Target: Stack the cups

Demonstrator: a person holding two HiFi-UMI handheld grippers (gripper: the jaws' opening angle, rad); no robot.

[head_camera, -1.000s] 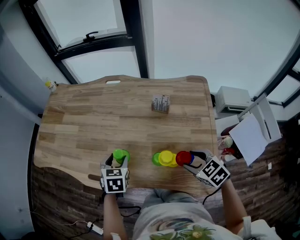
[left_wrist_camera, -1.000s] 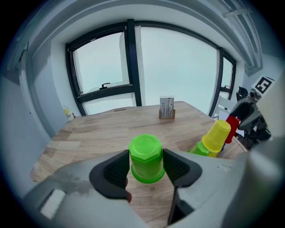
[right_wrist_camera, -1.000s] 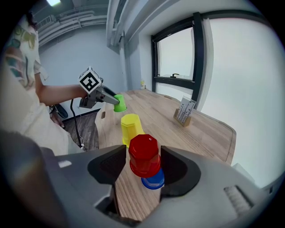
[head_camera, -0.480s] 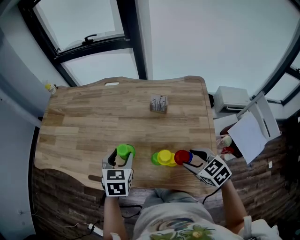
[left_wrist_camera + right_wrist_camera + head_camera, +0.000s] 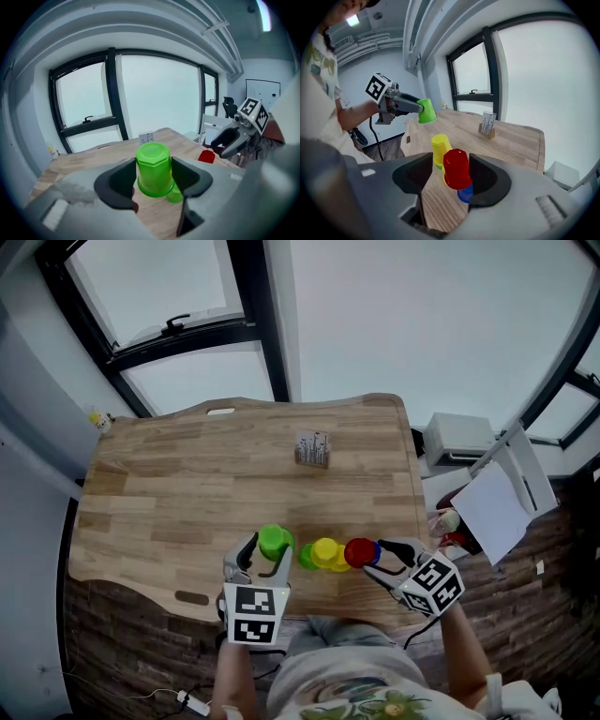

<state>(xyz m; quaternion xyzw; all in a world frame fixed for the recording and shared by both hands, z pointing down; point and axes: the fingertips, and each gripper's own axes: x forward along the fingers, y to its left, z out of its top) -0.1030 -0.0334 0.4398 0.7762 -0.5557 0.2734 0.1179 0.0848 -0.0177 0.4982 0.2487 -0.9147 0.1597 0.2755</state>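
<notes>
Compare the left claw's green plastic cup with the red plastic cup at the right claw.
Colour: the green plastic cup versus the red plastic cup. The green one is clamped in the left claw, clear of the wooden table; the red one sits on a blue plastic cup inside the right claw. Both are upside down.

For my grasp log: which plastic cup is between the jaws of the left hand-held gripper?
The bright green upside-down plastic cup, at the left. The red plastic cup stands between the right hand-held gripper's jaws; the yellow plastic cup stands between them, ungripped.
</notes>
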